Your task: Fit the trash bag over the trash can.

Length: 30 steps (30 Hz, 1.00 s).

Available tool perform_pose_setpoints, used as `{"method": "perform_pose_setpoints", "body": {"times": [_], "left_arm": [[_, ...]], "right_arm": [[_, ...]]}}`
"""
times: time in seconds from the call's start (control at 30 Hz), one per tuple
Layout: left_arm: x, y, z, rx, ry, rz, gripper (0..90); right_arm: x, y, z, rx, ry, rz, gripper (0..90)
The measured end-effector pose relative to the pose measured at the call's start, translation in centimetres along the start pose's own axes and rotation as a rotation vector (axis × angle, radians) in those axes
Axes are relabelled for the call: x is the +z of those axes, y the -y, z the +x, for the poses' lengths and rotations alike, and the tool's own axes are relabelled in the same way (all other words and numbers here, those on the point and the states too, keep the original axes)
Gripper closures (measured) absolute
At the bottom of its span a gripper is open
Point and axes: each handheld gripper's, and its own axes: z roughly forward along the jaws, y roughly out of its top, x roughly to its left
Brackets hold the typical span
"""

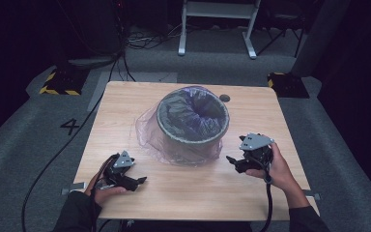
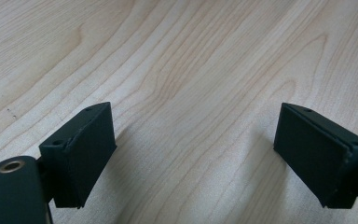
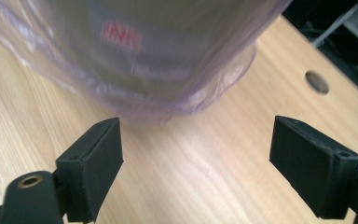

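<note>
Both tools, left point(image 1: 136, 182) and right point(image 1: 233, 161), gape empty; purple bag point(image 1: 147, 128) veils the bin's point(image 1: 193, 116) blurred red label point(image 3: 120, 36).

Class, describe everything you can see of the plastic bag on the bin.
The plastic bag is thin, clear and faintly purple. It lines a round grey bin standing upright at the middle of the wooden table. Its mouth is folded over the rim and hangs down the outside, spreading in wrinkled folds onto the tabletop around the base. Red lettering on the bin shows through it. Nothing grips it.
</note>
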Motion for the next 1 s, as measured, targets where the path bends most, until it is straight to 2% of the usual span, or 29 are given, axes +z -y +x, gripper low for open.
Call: {"method": "perform_pose_setpoints", "body": {"times": [0.13, 0.37, 0.57, 0.73, 1.0], "left_arm": [[0.0, 0.0, 0.0, 0.000, 0.001, 0.000, 12.0], [0.0, 0.0, 0.0, 0.001, 0.003, 0.001, 11.9], [0.1, -0.1, 0.1, 0.003, 0.005, -0.001, 11.8], [0.1, -0.1, 0.1, 0.003, 0.005, -0.001, 11.8], [0.1, -0.1, 0.1, 0.003, 0.005, -0.001, 11.9]], "right_arm": [[0.7, 1.6, 0.5, 0.023, -0.006, 0.027, 17.3], [1.9, 4.6, 1.0, 0.031, 0.009, 0.090, 17.5], [2.5, 7.4, 1.0, 0.105, -0.005, 0.111, 17.6], [2.6, 9.6, 1.1, 0.173, -0.026, 0.107, 17.8], [1.4, 12.7, 0.8, 0.338, -0.055, 0.017, 17.6]]}}
